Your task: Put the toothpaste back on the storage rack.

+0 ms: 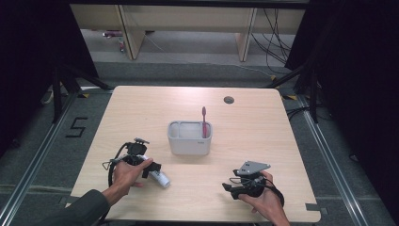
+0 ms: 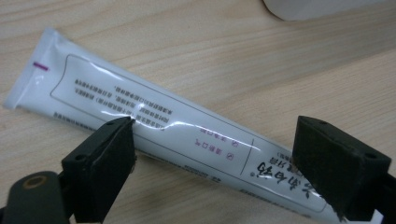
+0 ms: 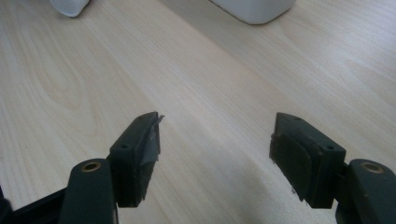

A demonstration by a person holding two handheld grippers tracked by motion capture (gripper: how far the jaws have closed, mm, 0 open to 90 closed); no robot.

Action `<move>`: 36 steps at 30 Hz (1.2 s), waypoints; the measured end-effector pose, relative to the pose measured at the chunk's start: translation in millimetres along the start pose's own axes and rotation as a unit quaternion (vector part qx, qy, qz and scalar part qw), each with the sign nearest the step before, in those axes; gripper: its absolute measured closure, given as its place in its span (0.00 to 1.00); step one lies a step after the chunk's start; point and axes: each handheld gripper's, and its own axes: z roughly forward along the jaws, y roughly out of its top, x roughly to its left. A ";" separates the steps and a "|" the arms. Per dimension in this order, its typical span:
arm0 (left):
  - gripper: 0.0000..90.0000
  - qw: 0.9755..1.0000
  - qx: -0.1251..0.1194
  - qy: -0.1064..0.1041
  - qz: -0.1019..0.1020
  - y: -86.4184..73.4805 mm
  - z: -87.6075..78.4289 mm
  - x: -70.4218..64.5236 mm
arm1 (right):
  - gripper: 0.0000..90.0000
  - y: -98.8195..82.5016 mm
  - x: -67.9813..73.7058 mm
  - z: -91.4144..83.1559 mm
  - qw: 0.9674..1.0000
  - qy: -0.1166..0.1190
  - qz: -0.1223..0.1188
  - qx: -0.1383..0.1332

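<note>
Lying flat on the pale wood-grain counter [image 1: 263,122] at front left: a white plastic toothpaste tube with dark printed text [image 2: 154,126], set at a slant, flat crimped end toward the upper left in the left gripper view. Hovering right over it, the left gripper [image 2: 215,163], black jaws standing wide apart, one on each side of the tube; the near pad lying at the tube's edge, whether touching or not being impossible to tell; the far jaw overlapping the tube's lower end; no squeeze showing. In the high view, the same left gripper [image 1: 149,168] sitting in the person's left hand [image 1: 126,175], with the tube's end poking out just beside it.

Standing near the middle of the counter, a light grey rectangular plastic holder [image 1: 189,138], carrying an upright red toothbrush [image 1: 204,121] in its right-hand part.

Resting at front right, well apart from the tube, the right gripper [image 3: 215,154], jaws spread wide with bare counter between them, gripping nothing.
</note>
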 end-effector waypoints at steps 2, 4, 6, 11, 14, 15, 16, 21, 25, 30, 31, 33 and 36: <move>0.15 1.000 0.006 0.006 0.017 0.9 1.5 0.4 | 0.37 0.2 -0.4 -0.1 1.000 -0.002 -0.003 0.000; 0.15 0.999 0.011 0.013 0.027 1.0 3.7 -1.0 | 0.37 0.5 -0.4 -0.3 1.000 -0.004 -0.009 -0.004; 0.15 0.999 0.014 0.013 0.034 0.5 5.4 -1.5 | 0.37 1.0 -0.4 -1.0 1.000 -0.002 -0.011 -0.003; 0.16 0.999 0.030 0.016 0.041 -5.4 11.1 -3.9 | 0.37 1.0 -1.3 -1.6 1.000 -0.004 -0.016 -0.004; 0.21 0.998 0.032 0.009 0.059 -4.2 9.9 -4.7 | 0.37 1.0 -1.6 -1.3 1.000 -0.003 -0.019 -0.004; 0.23 0.997 0.035 0.011 0.064 -3.8 9.3 -4.6 | 0.37 1.1 -2.3 -0.7 1.000 -0.001 -0.024 -0.007; 0.25 0.997 0.036 0.011 0.065 -3.6 9.0 -4.7 | 0.37 1.1 -2.3 -0.6 1.000 -0.001 -0.024 -0.007; 0.34 0.997 0.041 0.008 0.070 -3.1 7.4 -5.6 | 0.37 1.0 -0.7 -0.7 1.000 0.000 -0.014 -0.004; 0.43 0.995 0.047 0.013 0.083 -2.4 5.8 -6.3 | 0.38 1.2 -0.9 -0.7 1.000 -0.001 -0.015 -0.004; 0.51 0.993 0.046 0.016 0.108 -1.7 4.5 -6.5 | 0.38 1.4 -0.5 -0.5 1.000 0.000 -0.014 -0.003; 0.53 0.993 0.048 0.016 0.103 -2.6 4.3 -7.7 | 0.38 1.4 -0.5 -0.5 1.000 0.001 -0.015 -0.003; 0.55 0.992 0.052 0.018 0.114 -3.1 3.6 -7.1 | 0.38 1.5 -0.8 -0.1 1.000 0.002 -0.018 -0.005; 0.59 0.990 0.048 0.020 0.127 -3.2 3.4 -6.9 | 0.38 1.6 -0.4 0.3 1.000 0.005 -0.016 -0.007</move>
